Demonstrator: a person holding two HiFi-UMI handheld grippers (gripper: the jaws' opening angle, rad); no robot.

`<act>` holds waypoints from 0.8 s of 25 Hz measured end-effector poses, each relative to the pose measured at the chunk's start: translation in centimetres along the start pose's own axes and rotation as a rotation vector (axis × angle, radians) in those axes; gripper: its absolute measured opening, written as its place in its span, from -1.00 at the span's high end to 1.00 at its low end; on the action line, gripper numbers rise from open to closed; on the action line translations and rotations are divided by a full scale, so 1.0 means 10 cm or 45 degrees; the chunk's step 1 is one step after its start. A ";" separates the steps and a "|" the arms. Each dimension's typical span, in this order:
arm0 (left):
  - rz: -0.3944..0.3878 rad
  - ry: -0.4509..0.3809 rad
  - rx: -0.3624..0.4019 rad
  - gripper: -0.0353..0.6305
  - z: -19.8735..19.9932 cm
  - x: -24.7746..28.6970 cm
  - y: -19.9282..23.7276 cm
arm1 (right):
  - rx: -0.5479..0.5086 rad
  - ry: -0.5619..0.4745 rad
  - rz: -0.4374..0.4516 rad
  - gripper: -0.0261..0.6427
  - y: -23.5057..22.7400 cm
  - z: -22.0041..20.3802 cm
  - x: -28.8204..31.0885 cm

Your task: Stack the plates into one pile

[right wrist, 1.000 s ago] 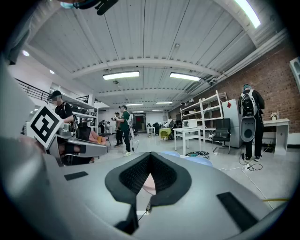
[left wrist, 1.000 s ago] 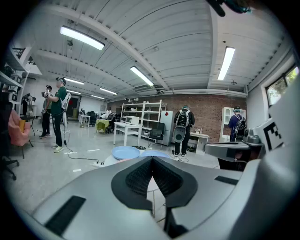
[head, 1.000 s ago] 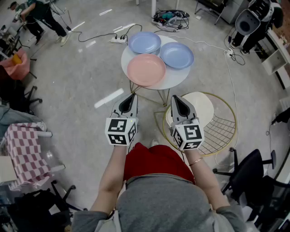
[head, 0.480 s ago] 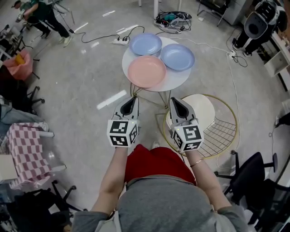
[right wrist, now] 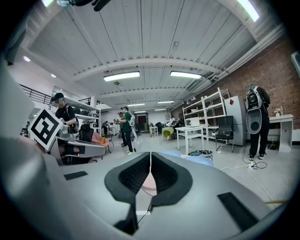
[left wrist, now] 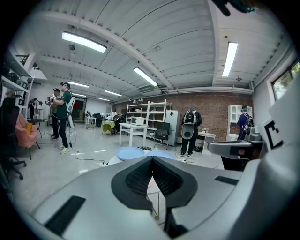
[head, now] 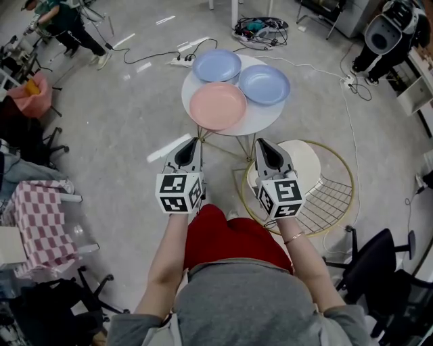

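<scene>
Bench [head: 264, 116] carries a pink plate [head: 218, 105] and two blue plates [head: 216, 65] [head: 264, 84], unstacked; left hand-held gripper [head: 197, 140] and right hand-held gripper [head: 259, 142] hover short (both closed tight, empty).

In the left gripper view, the left gripper's [left wrist: 152, 159] own grey body hides nearly all of the round table [head: 264, 116]; only the far rims of the blue plates [left wrist: 130, 153] clear it. The right gripper view shows the pink plate [right wrist: 149, 183] as a mere sliver. In the head view, the frame's edge cuts off a person [head: 57, 20] at top left and a black-and-white machine [head: 389, 34] at top right.
</scene>
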State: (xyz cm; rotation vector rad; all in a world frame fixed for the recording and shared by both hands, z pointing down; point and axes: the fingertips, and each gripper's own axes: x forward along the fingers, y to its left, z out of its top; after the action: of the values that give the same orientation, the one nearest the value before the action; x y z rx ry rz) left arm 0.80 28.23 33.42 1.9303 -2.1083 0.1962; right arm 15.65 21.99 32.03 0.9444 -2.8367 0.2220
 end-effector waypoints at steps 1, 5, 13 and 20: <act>0.004 -0.001 0.006 0.85 0.01 0.00 0.00 | 0.007 -0.002 0.002 0.83 0.00 0.00 0.01; 0.013 -0.014 0.021 0.85 0.08 0.02 0.01 | 0.020 -0.020 0.013 0.83 0.02 0.03 0.07; 0.033 -0.022 0.025 0.85 0.19 0.16 0.17 | 0.075 -0.044 0.017 0.83 -0.01 0.14 0.28; 0.025 0.002 0.011 0.85 0.14 0.46 0.35 | 0.091 -0.046 -0.005 0.83 -0.11 0.15 0.56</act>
State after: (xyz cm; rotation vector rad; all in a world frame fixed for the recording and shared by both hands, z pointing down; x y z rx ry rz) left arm -3.14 23.82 33.76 1.9139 -2.1298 0.2111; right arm 11.78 17.58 31.69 0.9779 -2.8773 0.3103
